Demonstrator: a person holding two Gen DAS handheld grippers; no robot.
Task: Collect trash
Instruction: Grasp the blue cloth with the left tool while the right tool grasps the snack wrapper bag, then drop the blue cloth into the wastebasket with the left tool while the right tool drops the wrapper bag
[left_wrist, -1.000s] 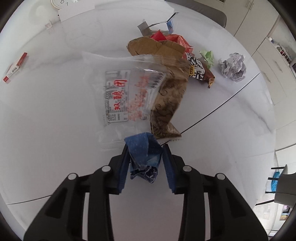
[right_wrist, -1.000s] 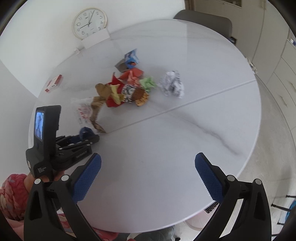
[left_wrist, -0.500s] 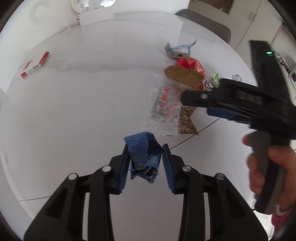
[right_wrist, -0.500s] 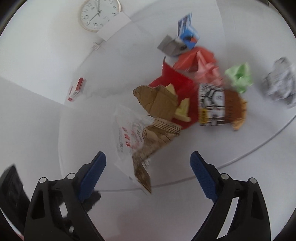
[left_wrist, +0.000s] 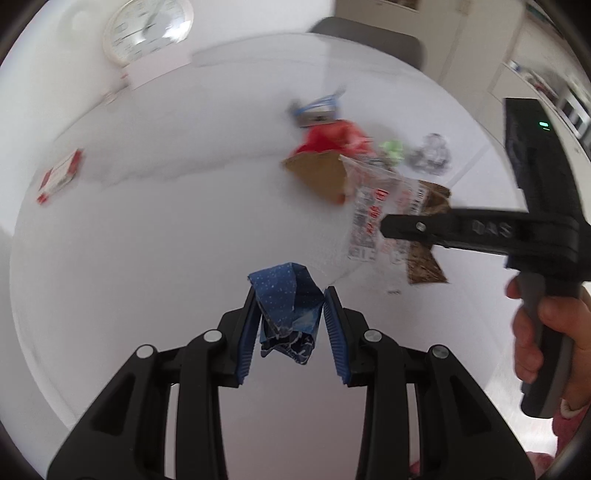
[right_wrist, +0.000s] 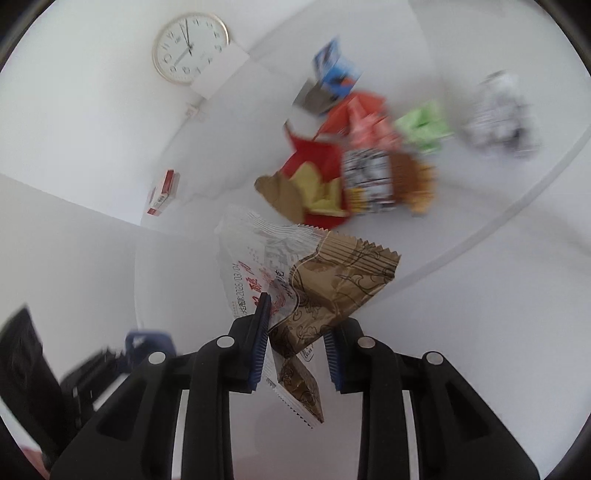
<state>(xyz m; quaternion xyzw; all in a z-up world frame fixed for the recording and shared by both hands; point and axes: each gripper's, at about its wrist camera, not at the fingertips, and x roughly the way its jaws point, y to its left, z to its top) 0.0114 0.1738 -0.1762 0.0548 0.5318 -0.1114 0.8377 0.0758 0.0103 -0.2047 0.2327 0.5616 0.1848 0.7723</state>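
Observation:
My left gripper (left_wrist: 290, 325) is shut on a crumpled blue wrapper (left_wrist: 286, 306) above the white round table (left_wrist: 147, 240). My right gripper (right_wrist: 295, 332) is shut on a clear and brown snack wrapper (right_wrist: 314, 280) and holds it off the table; the wrapper also shows in the left wrist view (left_wrist: 391, 229) by the right gripper's body. A pile of trash lies beyond: red wrapper (right_wrist: 314, 166), brown-and-white packet (right_wrist: 384, 181), green wad (right_wrist: 421, 125), crumpled foil ball (right_wrist: 498, 114), blue-grey carton (right_wrist: 328, 85).
A red-and-white small box (right_wrist: 162, 192) lies at the table's far left edge. A wall clock (right_wrist: 188, 46) leans on the wall behind the table. A grey chair back (left_wrist: 369, 40) stands at the far side, cabinets to the right.
My right gripper has closed on the clear and brown wrapper and lifted it from the table. My left gripper still holds the blue wrapper and has drawn back slightly.

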